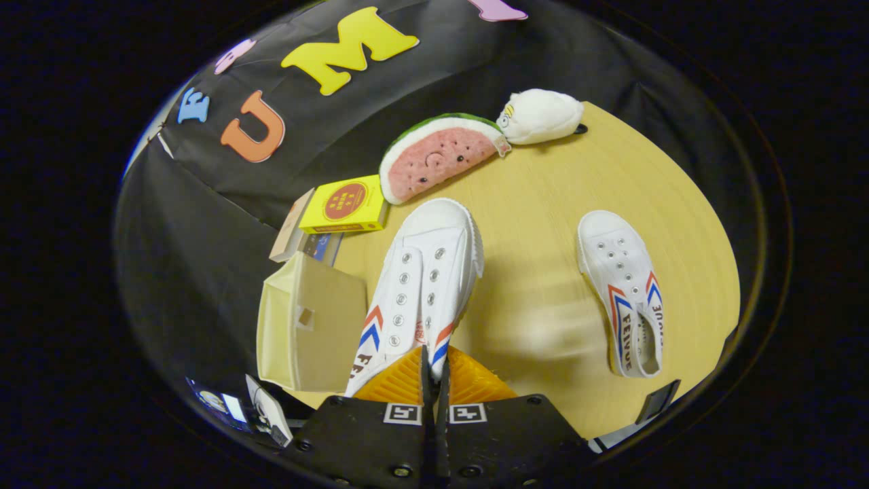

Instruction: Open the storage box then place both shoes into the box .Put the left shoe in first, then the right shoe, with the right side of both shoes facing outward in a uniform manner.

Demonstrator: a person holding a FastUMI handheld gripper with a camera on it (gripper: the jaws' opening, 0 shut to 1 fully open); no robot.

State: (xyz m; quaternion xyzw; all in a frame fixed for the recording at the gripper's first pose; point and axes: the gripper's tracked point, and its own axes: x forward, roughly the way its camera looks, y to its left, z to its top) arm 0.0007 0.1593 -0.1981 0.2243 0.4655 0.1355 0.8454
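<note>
My gripper (434, 370) is shut on the heel end of a white canvas shoe (424, 272) with red and blue chevrons. The shoe's toe points away from the fingers, and it seems to hang above the table, with a soft shadow to its right. The beige storage box (309, 322) stands just left of the held shoe at the table's edge, its top flap standing open. A second matching white shoe (624, 299) lies flat on the wooden table (543, 224), well to the right of the fingers, toe pointing away.
Beyond the held shoe lie a watermelon-slice plush (438, 156) and a white plush (540, 115). A yellow carton (345, 204) rests on other small boxes (299, 238) behind the storage box. The table's rounded edge runs close on the right.
</note>
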